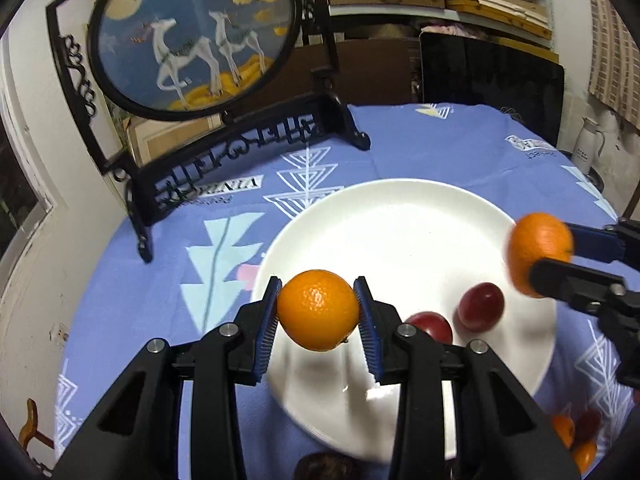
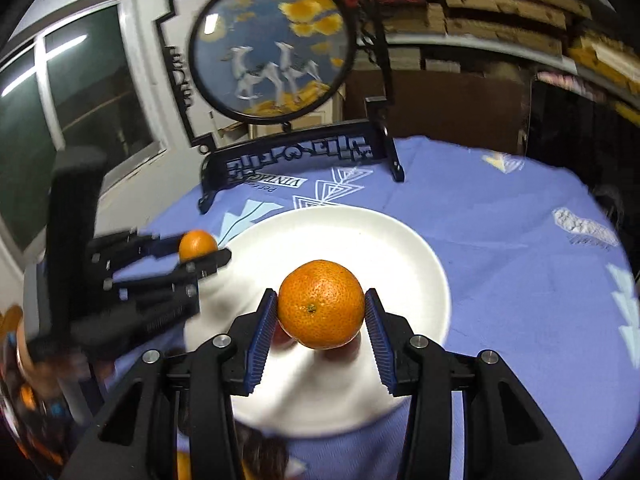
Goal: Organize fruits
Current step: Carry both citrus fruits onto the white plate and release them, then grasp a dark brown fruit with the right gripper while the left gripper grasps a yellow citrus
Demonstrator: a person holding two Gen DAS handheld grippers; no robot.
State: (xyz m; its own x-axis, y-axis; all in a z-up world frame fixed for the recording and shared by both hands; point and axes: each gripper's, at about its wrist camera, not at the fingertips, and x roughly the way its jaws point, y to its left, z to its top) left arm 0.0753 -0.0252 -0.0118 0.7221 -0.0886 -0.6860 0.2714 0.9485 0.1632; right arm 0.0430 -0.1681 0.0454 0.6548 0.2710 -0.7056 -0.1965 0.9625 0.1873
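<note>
Oranges: one (image 1: 318, 310) clamped between the left gripper (image 1: 318, 312) fingers, above the near-left rim of the white plate (image 1: 400, 220); another (image 2: 320, 304) clamped between the right gripper (image 2: 321, 308) fingers, above the plate's right side. Two red fruits (image 1: 480, 306) sit on the plate. Plate rests on the blue-clothed counter (image 1: 440, 144). More fruit (image 1: 564, 430) lies on the cloth past the plate's near-right edge, blurred.

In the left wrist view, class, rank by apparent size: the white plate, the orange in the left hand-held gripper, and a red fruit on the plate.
1. White plate
2. Orange in the left hand-held gripper, though nearness to the camera enlarges it
3. Red fruit
</note>
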